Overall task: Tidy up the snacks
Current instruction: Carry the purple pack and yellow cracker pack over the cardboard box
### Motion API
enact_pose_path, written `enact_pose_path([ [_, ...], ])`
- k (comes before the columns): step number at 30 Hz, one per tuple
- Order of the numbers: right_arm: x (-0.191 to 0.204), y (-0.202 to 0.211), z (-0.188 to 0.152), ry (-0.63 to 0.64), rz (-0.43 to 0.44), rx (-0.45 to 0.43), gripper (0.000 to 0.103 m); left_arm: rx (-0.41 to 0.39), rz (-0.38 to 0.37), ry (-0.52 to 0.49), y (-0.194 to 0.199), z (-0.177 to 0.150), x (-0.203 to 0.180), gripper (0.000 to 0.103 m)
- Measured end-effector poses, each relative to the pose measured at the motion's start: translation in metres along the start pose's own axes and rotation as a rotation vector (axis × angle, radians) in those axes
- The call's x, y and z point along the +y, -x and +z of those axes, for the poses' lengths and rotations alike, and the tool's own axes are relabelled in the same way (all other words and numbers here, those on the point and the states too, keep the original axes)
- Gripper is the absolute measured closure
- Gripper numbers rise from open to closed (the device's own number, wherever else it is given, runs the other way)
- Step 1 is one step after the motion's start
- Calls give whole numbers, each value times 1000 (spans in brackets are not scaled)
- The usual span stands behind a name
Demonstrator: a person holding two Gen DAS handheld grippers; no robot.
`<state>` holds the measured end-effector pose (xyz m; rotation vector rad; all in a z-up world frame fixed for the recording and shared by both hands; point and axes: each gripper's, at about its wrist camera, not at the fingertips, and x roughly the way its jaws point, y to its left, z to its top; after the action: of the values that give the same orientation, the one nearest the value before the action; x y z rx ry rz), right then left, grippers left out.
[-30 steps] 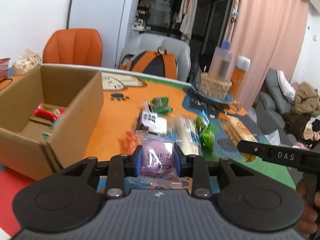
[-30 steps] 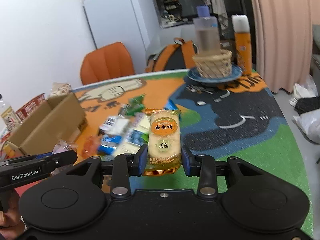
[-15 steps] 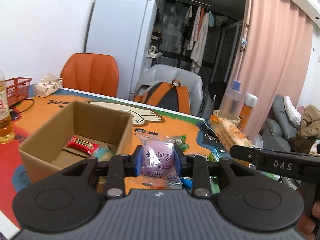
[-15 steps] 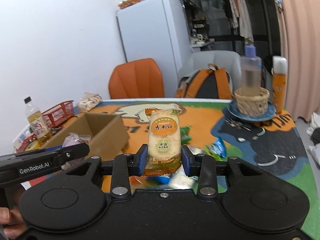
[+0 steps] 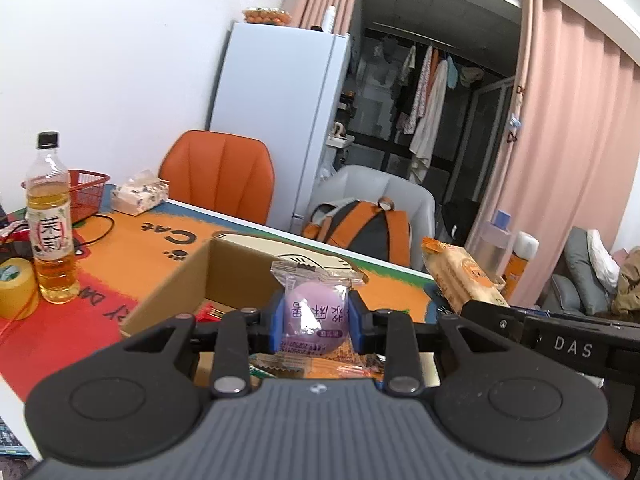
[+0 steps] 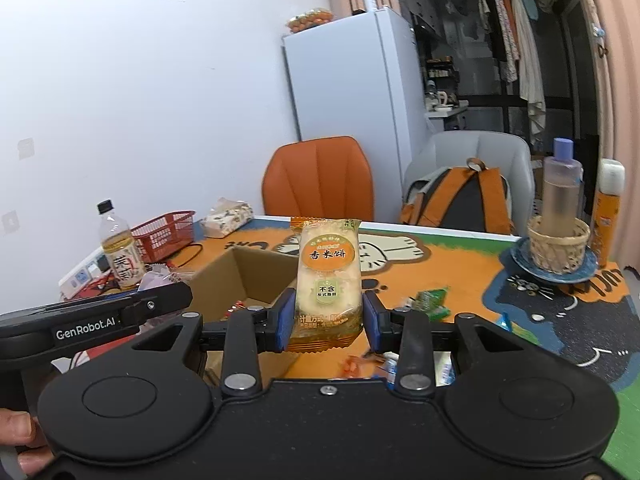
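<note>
Table [image 6: 460, 276], orange cat-print cover, fills the lower ground in both views. Open cardboard box [image 5: 176, 292] sits on it, mouth up, ahead of and below both grippers; a small red packet [image 5: 208, 312] lies inside.

Rice cracker pack [image 6: 329, 280]: long axis upright, printed face toward the right wrist camera, lower end pinched, top free. Held in the air above the table, near the box's right wall. In the left wrist view the same pack [image 5: 460, 276] leans back to the left.

Purple round snack [image 5: 314, 316] in a clear wrapper: crimped top edge up, label reads mirrored. Held above the box's near edge.

Around: tea bottle [image 5: 50, 220], red basket [image 5: 86, 192], tissue pack [image 5: 138, 196], yellow tape roll [image 5: 14, 288] at left; wicker holder on a blue plate [image 6: 558, 248] at right. Loose snacks [image 6: 430, 304] lie scattered on the table under the grippers.

Right gripper [image 6: 329, 322]: narrow gap, blue pads pressed on the cracker pack's sides.
Left gripper [image 5: 315, 322]: narrow gap, pads clamped on the purple snack.
</note>
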<state>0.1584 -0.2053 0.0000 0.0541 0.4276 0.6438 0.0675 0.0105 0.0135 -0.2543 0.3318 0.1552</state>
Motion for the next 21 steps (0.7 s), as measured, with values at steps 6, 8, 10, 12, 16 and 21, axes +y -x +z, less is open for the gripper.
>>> enact_pose_path([
  [6,16,-9,2,12,28,4,67,-17,22,16,7,6,18,72],
  [8,22,-13,2,22,37,6,67,-19,31,22,7,7,26,72],
  [10,27,-19,3,26,43,10,67,-22,43,25,8,8,34,72],
  [12,31,-24,4,28,48,14,67,-21,54,30,7,10,43,72],
  [16,39,-36,6,29,56,25,67,-20,82,51,3,13,62,72],
  [21,44,-49,8,34,65,36,67,-12,96,63,-8,17,77,72],
])
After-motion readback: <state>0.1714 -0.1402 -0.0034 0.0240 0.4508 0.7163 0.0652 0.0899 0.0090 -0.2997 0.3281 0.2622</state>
